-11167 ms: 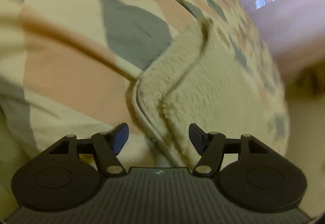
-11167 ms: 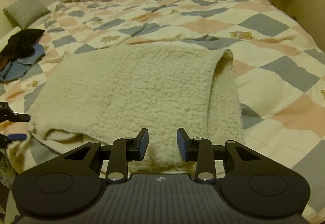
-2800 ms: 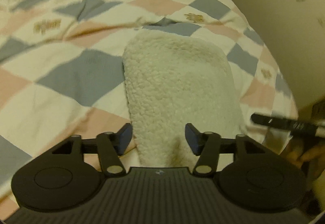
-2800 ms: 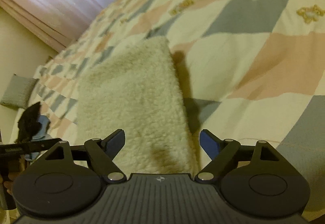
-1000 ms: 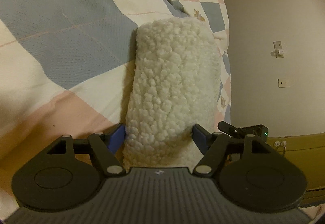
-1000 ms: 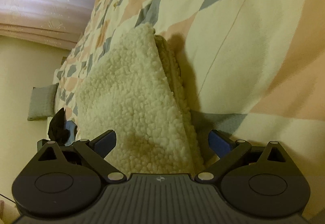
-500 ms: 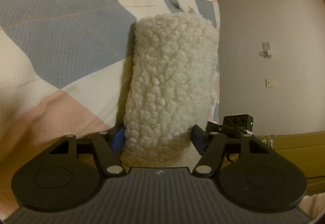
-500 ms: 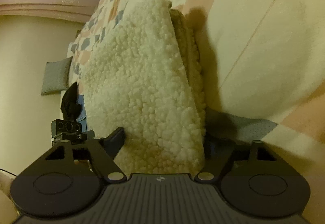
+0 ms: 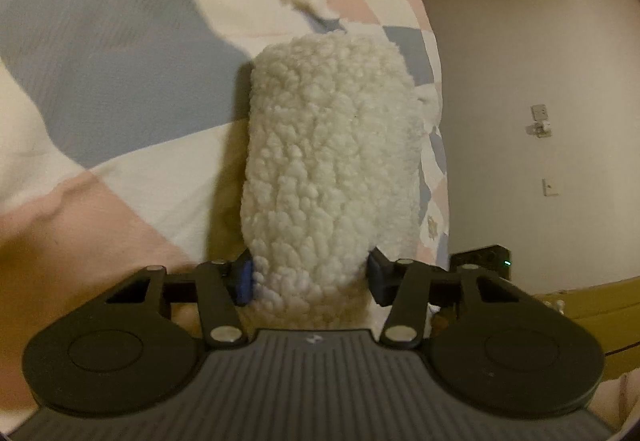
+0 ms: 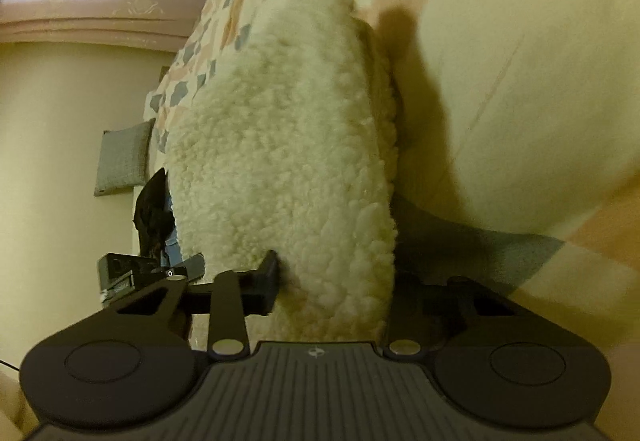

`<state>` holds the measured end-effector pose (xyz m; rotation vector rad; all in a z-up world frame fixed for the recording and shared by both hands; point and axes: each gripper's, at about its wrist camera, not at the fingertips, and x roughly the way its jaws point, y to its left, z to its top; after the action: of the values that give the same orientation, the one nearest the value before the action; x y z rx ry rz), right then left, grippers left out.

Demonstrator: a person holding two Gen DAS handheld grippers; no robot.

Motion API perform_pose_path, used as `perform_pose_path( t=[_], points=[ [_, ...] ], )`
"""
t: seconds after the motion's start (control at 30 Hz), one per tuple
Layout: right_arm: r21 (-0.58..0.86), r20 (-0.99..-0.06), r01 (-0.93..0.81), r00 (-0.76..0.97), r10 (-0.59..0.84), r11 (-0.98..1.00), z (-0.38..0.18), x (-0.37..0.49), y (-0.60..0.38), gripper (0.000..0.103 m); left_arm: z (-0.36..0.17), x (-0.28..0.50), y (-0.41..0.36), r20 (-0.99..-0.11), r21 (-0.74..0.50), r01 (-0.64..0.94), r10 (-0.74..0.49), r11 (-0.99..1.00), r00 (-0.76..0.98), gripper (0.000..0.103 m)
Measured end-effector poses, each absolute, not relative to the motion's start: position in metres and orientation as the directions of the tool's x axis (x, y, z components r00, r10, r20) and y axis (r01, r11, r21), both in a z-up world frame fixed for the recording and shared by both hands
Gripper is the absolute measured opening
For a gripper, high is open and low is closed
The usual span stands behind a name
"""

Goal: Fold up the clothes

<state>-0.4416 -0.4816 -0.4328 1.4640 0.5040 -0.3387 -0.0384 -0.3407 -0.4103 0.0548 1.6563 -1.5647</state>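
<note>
Fleece [image 9: 328, 169] fills the gap between both pairs of jaws. Quilt [image 9: 100, 81] left of fleece lies bare in the left view. Beyond the fleece's far end: pillow [image 10: 122, 159], dark clothes [image 10: 154, 213] block.

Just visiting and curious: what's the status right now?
Left hand-held gripper and right hand-held gripper both clamped on fleece garment. Garment folded, on quilt. Nothing in the way.

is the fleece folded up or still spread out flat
Folded: the fleece is a narrow, thick bundle with stacked layers along its edge, pinched at each end by the left tongs and right tongs.
</note>
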Motion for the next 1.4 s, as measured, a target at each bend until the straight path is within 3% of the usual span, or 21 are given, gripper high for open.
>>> perform_pose_path(
  t=[0.27,0.63,0.87,1.1,1.2,1.33,1.4],
  points=[
    [0.861,-0.503,0.499,0.864,0.025,0.103,-0.370,-0.519,-0.524,0.035,-0.349,-0.130,-0.384,-0.521,-0.828,0.542,-0.550,0.142,-0.652,0.047],
    [0.739,-0.645,0.655,0.756,-0.116,0.157,-0.305,-0.714,-0.644,0.035,-0.377,-0.324,-0.531,-0.329,-0.926,0.376,-0.528,0.021,-0.783,0.047],
    [0.690,-0.701,0.708,0.705,-0.107,0.153,-0.325,-0.776,-0.705,0.036,-0.405,-0.405,-0.589,-0.335,-0.927,0.375,-0.504,0.022,-0.796,0.048],
    [0.656,-0.737,0.730,0.674,-0.048,0.190,-0.373,-0.813,-0.734,0.037,-0.440,-0.438,-0.599,-0.384,-0.909,0.412,-0.522,0.068,-0.761,0.051],
    [0.654,-0.738,0.735,0.672,-0.064,0.181,-0.385,-0.814,-0.735,0.044,-0.458,-0.434,-0.601,-0.405,-0.903,0.417,-0.524,0.103,-0.749,0.053],
    [0.604,-0.762,0.788,0.615,-0.203,0.121,-0.384,-0.810,-0.709,0.075,-0.452,-0.425,-0.608,-0.438,-0.886,0.457,-0.468,0.079,-0.768,0.055],
    [0.549,-0.786,0.833,0.543,-0.296,0.069,-0.374,-0.796,-0.680,0.082,-0.436,-0.418,-0.611,-0.462,-0.862,0.506,-0.428,0.011,-0.777,0.054]
  ],
)
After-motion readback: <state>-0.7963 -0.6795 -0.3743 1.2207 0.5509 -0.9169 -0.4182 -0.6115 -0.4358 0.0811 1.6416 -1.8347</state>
